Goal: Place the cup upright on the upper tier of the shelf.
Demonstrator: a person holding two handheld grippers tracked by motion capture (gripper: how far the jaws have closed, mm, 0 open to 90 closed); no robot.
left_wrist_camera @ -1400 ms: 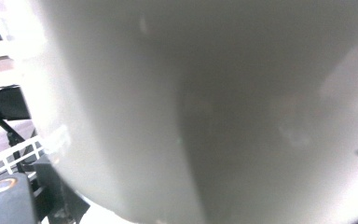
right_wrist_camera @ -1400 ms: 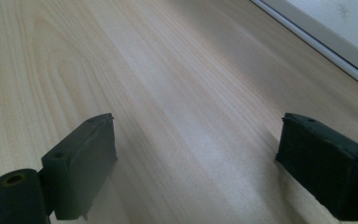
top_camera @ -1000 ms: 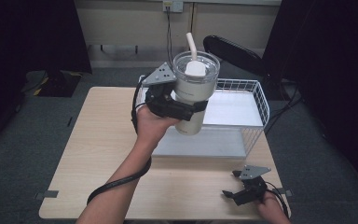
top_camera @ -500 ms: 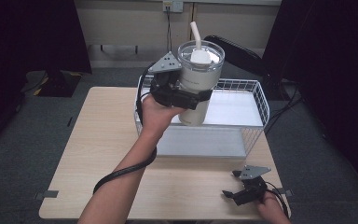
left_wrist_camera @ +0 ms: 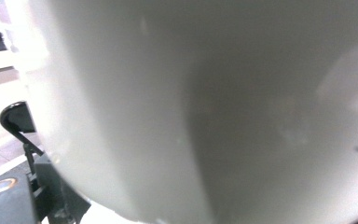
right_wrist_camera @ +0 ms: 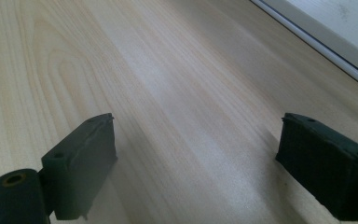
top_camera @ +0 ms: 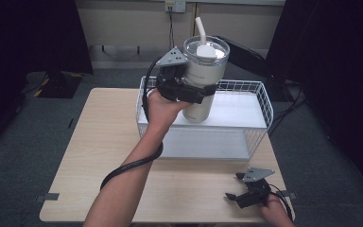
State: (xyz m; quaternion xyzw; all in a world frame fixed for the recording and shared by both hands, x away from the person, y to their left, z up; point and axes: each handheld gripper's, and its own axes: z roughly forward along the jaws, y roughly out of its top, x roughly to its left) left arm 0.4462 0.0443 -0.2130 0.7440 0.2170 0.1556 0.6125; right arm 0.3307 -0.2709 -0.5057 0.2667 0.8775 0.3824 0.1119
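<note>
Two grippers, one load: your left gripper (top_camera: 196,93) pinches the cup (top_camera: 202,78) around its middle and holds it upright above the wire basket (top_camera: 263,101), likely so the lid and straw (top_camera: 201,30) stay level. Your right gripper (top_camera: 242,195) rests on the table (top_camera: 99,146) in front of the basket, jaws spread and empty. Dark lettering on the cup's wall is too cropped to read.
</note>
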